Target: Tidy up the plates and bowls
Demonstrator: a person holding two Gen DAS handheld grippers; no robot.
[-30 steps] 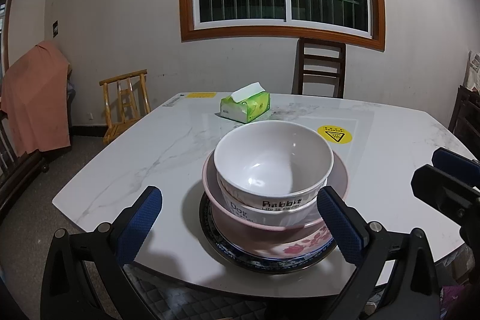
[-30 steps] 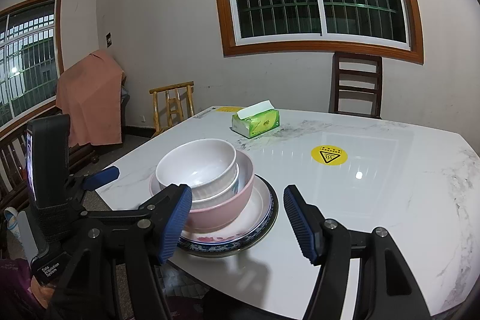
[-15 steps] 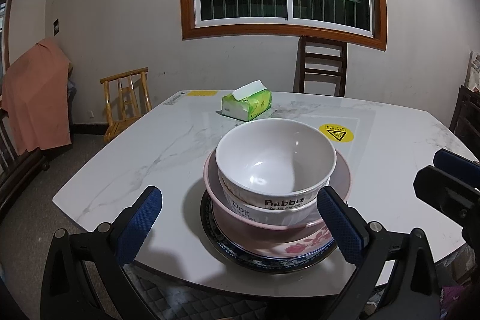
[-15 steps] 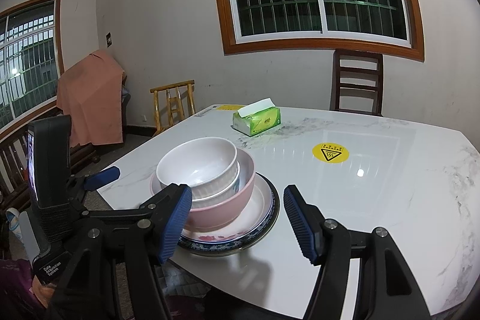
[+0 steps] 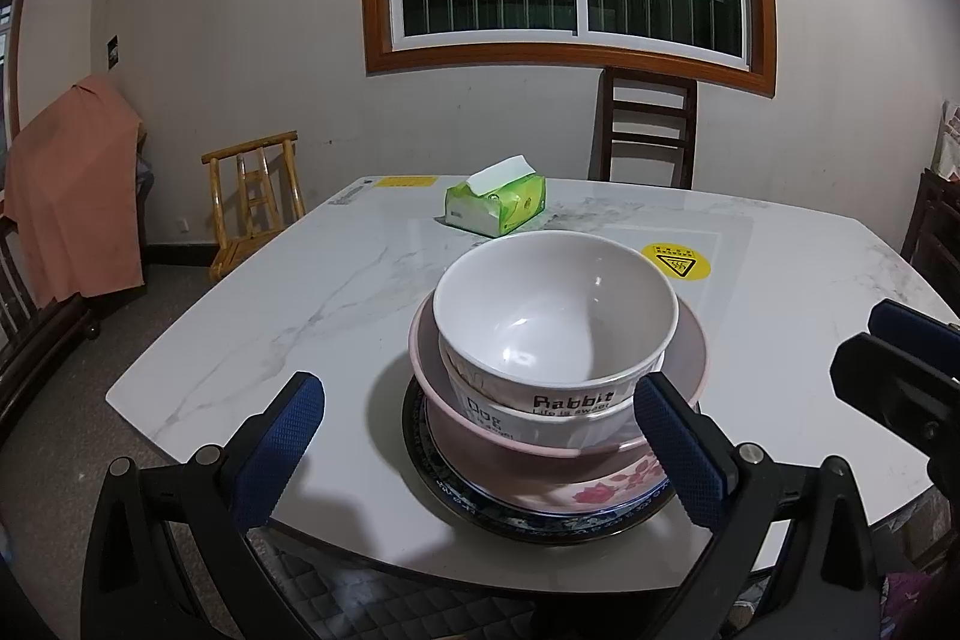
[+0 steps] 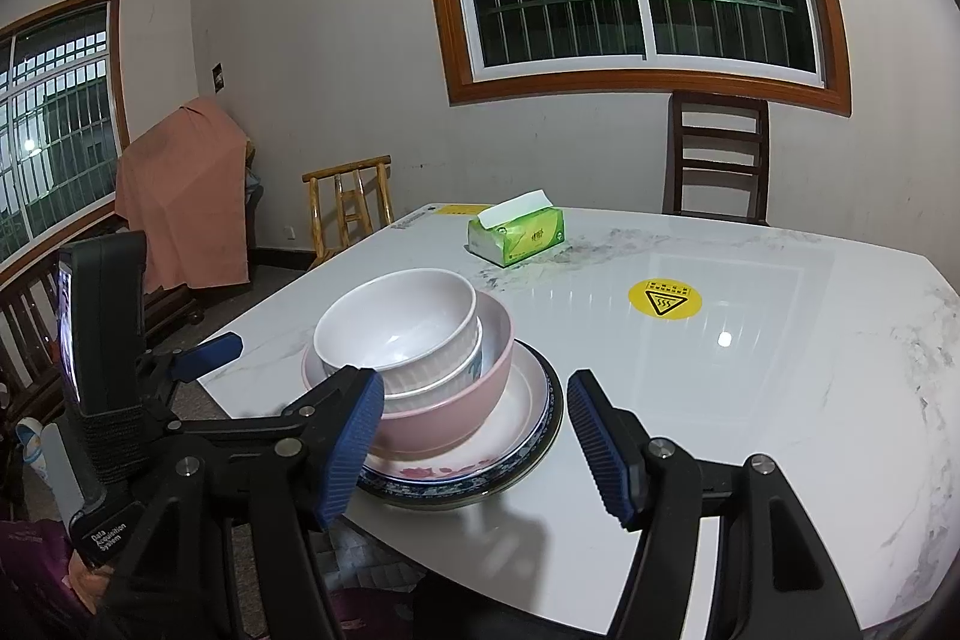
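Green tissue pack (image 5: 495, 206) sits far side of the marble table (image 5: 336, 292), yellow warning sticker (image 5: 675, 261) nearby, dark chair (image 5: 648, 130) behind.

The second bowl (image 5: 510, 409) sits mostly inside the pink bowl (image 5: 480, 424), so only part of its side shows. The plates (image 5: 540, 505) are mostly covered by the bowls, and how many there are is hard to tell. The chair (image 6: 717, 160) legs hide behind the table (image 6: 750, 370).

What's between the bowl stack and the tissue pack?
Nothing: bare marble table between the bowl stack and the tissue pack, clearest in the right wrist view.
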